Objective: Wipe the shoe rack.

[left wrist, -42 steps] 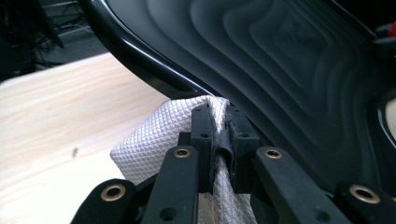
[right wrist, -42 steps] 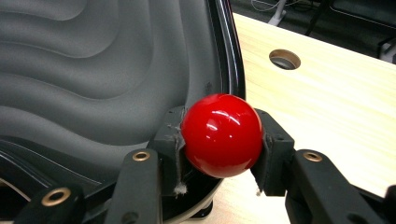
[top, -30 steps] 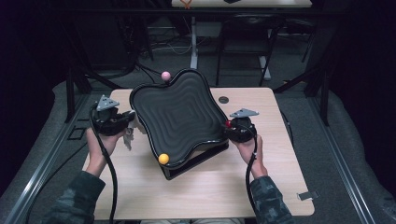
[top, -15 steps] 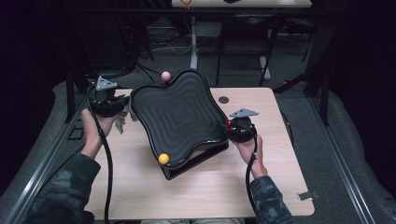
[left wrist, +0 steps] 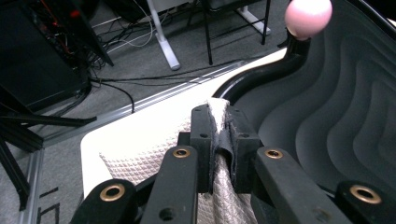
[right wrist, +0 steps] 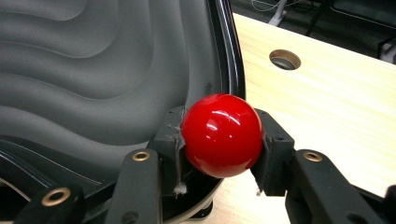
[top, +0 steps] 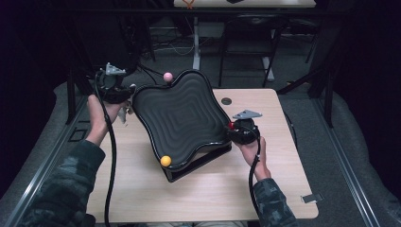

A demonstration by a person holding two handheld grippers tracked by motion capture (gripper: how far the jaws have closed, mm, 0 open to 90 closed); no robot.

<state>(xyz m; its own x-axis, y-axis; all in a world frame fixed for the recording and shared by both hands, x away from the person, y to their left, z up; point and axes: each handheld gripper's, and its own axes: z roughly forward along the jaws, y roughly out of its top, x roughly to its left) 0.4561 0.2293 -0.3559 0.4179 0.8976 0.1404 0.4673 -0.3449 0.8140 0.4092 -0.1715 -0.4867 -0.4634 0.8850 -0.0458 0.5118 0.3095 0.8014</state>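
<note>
A dim room surrounds the pale table. The left hand-held gripper pinches a cloth beside the tilted black tray; a tug could slip the cloth free. The right hand-held gripper clamps the red ball at the tray's rim; a loosened grip would drop the tray. The tray's underside and stand are hidden.

The black wavy tray occupies the middle of the table, reaching its far edge. Open tabletop runs along the near edge and the right edge. Pink knob, yellow knob and red knob project from the tray rim.
</note>
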